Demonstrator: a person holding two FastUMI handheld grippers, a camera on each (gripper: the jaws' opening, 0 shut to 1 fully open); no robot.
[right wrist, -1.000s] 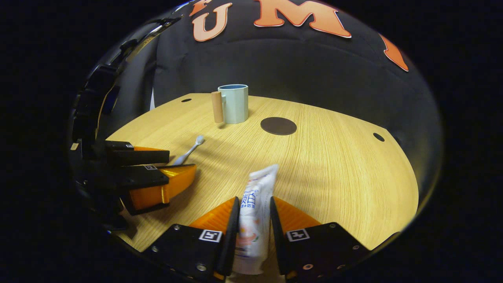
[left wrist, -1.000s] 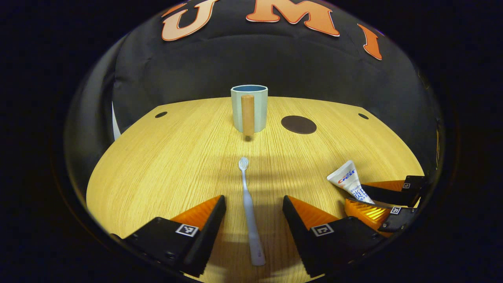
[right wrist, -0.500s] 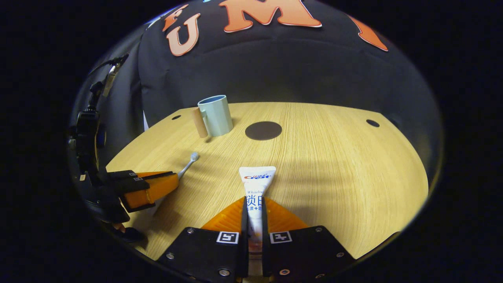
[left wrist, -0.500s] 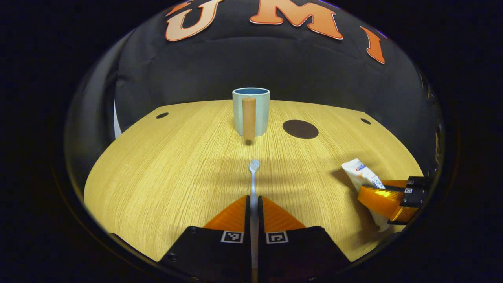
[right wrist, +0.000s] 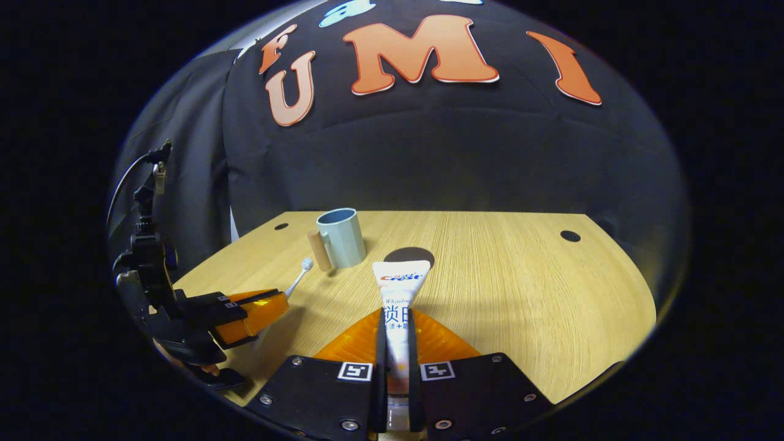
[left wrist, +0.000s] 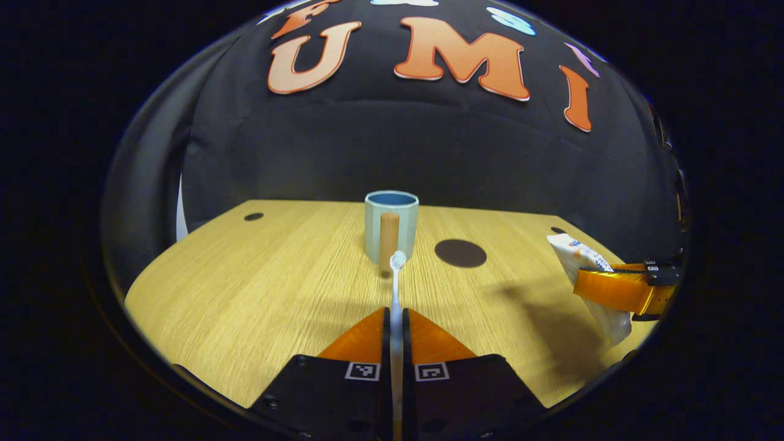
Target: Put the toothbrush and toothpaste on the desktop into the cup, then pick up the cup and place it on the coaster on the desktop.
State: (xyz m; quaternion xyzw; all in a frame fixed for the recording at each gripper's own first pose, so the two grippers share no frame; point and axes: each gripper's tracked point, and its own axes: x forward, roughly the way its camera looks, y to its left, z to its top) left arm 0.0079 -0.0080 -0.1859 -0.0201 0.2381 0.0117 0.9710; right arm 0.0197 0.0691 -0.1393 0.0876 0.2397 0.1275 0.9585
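My left gripper is shut on a white toothbrush, held above the desk with its bristle head pointing at the cup. The pale green cup with a wooden handle stands upright at the far middle of the desk, a dark round coaster just to its right. My right gripper is shut on a white toothpaste tube, lifted off the desk, flat end forward. In the right gripper view the cup and coaster lie ahead, and the left gripper with the toothbrush is at the left.
The wooden desk has small dark holes near its far corners. Black cloth walls close in behind and beside it. In the left gripper view the right gripper with the tube hangs at the far right.
The left gripper shut on the toothbrush, and the right gripper tightened on the toothpaste. Both then rose off the desk with their objects, and the cup now appears lower in both views.
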